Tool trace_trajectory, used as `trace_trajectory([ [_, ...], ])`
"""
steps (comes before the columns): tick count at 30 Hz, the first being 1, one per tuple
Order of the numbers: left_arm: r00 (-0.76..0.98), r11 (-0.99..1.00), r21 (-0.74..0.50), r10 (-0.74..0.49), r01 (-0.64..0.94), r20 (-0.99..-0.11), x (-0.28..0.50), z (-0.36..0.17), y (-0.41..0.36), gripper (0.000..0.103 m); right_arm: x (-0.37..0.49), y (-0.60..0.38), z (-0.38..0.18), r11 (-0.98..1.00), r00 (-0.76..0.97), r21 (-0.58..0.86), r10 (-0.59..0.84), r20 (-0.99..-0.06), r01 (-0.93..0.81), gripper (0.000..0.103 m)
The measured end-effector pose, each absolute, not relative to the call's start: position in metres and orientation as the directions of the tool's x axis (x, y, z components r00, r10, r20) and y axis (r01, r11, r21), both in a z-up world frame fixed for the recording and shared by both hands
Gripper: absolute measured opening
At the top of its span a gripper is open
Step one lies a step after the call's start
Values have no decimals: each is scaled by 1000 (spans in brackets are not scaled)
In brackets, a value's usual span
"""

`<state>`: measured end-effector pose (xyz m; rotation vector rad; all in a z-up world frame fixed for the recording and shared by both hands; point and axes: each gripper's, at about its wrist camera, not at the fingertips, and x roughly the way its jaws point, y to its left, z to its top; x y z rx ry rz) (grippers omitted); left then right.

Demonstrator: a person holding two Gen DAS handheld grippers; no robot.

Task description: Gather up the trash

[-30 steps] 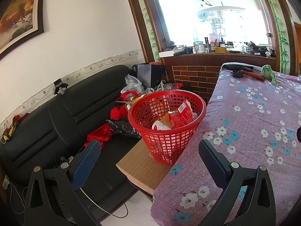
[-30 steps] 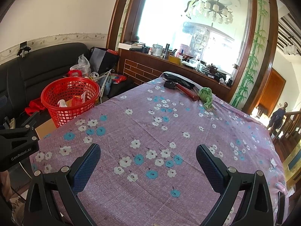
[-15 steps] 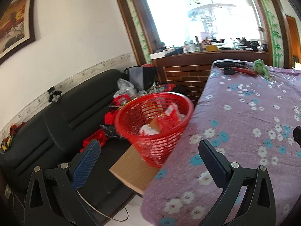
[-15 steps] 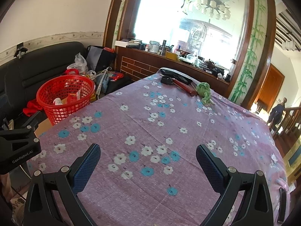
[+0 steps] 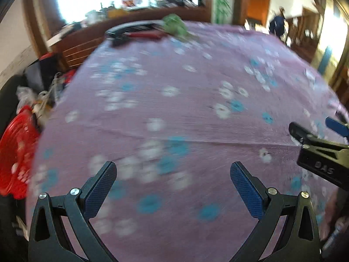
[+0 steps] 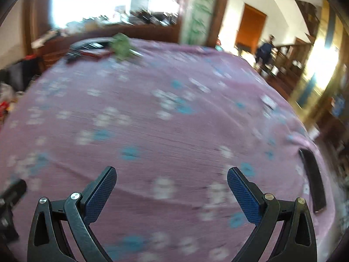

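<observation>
Both views are smeared by motion. The red trash basket [image 5: 15,152] shows only at the far left edge of the left wrist view, beside the table; its contents are too blurred to tell. My left gripper [image 5: 173,168] is open over the purple flowered tablecloth [image 5: 174,113], with nothing between its fingers. My right gripper [image 6: 171,171] is also open and empty above the same cloth [image 6: 152,120]. A green crumpled bundle [image 5: 174,25] [image 6: 121,44] lies at the table's far end, next to a red-handled tool [image 5: 141,35] [image 6: 91,51].
The right gripper's black frame [image 5: 320,155] juts in at the right of the left wrist view. A black curved object [image 6: 313,181] lies at the table's right edge. Clutter and bags [image 5: 43,83] sit left of the table. A person [image 6: 265,49] stands far off by the stairs.
Both grippers have swung quickly to the right, away from the basket. The basket has slid from the middle of the left wrist view to its left edge. Both stay open.
</observation>
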<state>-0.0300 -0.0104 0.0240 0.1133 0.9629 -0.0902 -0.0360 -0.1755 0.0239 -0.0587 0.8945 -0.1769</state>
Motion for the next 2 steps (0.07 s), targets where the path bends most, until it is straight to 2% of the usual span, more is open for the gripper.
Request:
trace_trajectory([
  [2, 546, 986, 64, -31, 154, -837, -20, 20, -28, 103, -31, -188, 19, 985, 598, -100, -166, -784, 143, 102],
])
